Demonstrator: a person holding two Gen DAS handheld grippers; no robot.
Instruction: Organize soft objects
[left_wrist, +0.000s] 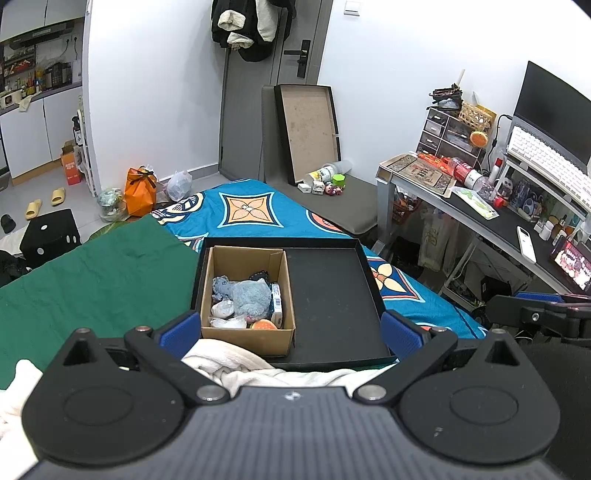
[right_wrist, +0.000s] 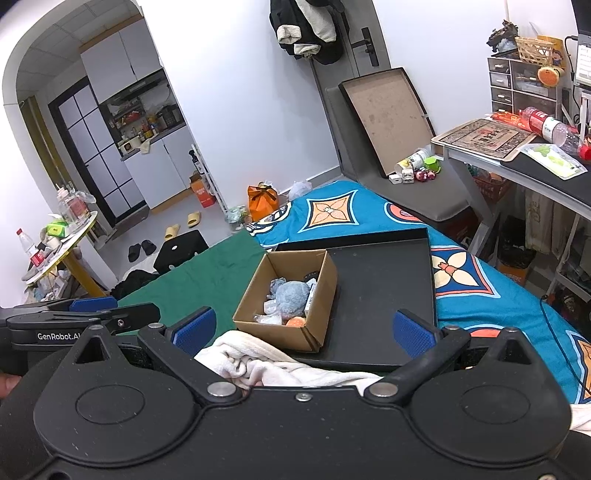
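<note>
On the bed, across a green cloth (left_wrist: 92, 273) and a blue patterned cover (left_wrist: 251, 210), sits a shallow black tray (left_wrist: 332, 291), and inside its left part stands an open cardboard box (left_wrist: 247, 336). That box holds the soft things: a fluffy blue plush toy (left_wrist: 247, 295), a small orange plush (left_wrist: 263, 325) at the near wall, some white crinkly packets (left_wrist: 225, 314), and a blue-and-white carton (left_wrist: 277, 304) standing on edge against the right wall. The right half of the tray is bare. A cream towel (left_wrist: 229, 360) lies bunched on the bed just in front of the tray, under both tools. The left claw (left_wrist: 288, 328) is spread wide and grasps nothing, its blue pads flanking the box from above; the right claw (right_wrist: 303, 328) is likewise spread and holds nothing, hovering over the near edge of the tray. As a judgement, the scene fits two stages equally: either the soft items are gathered in the box and the sorting is over, or they are due to be lifted out and laid on the bare tray floor. The pictures do not settle which, nor whether the towel counts among the soft things to be placed. Any grasp here would call for a gentle pinch, since plush gives way and the packets may slip between the pads.
</note>
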